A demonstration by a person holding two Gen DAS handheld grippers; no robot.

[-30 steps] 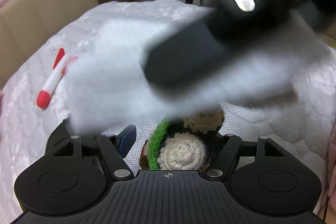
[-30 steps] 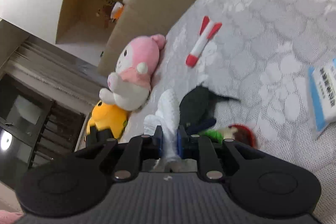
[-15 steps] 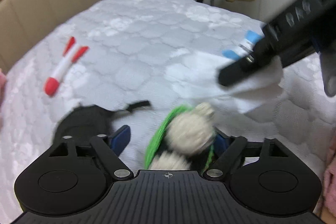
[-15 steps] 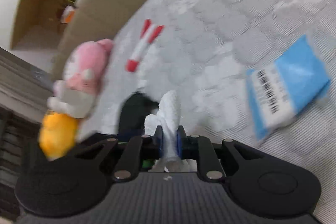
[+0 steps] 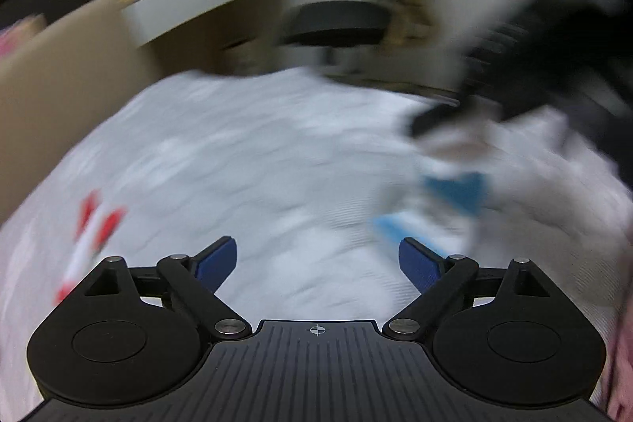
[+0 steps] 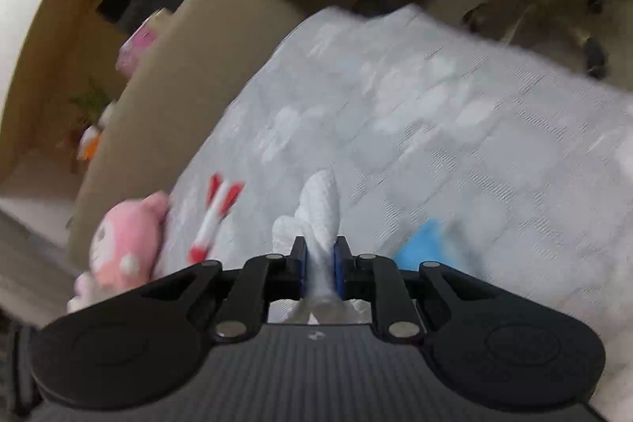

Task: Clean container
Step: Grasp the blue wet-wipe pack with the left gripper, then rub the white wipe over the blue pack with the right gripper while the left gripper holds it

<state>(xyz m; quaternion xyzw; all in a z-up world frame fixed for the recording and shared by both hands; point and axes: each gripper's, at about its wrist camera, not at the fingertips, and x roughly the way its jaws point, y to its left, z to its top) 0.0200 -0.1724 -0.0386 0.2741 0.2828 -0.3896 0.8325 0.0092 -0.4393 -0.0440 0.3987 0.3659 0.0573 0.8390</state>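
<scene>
- Right wrist view: my right gripper (image 6: 320,256) clamps one white tissue (image 6: 322,212); one pink plush (image 6: 122,244), one red-white rocket toy (image 6: 213,220), one blue packet (image 6: 427,248) on the bedspread (image 6: 455,129).
- My left gripper (image 5: 316,260) is spread apart, holding nothing; container not visible.

The left gripper (image 5: 317,262) hangs with its blue-padded fingers (image 5: 217,261) spread wide and nothing between them; the right gripper (image 6: 320,265) has its fingers pinched close together on white material
</scene>
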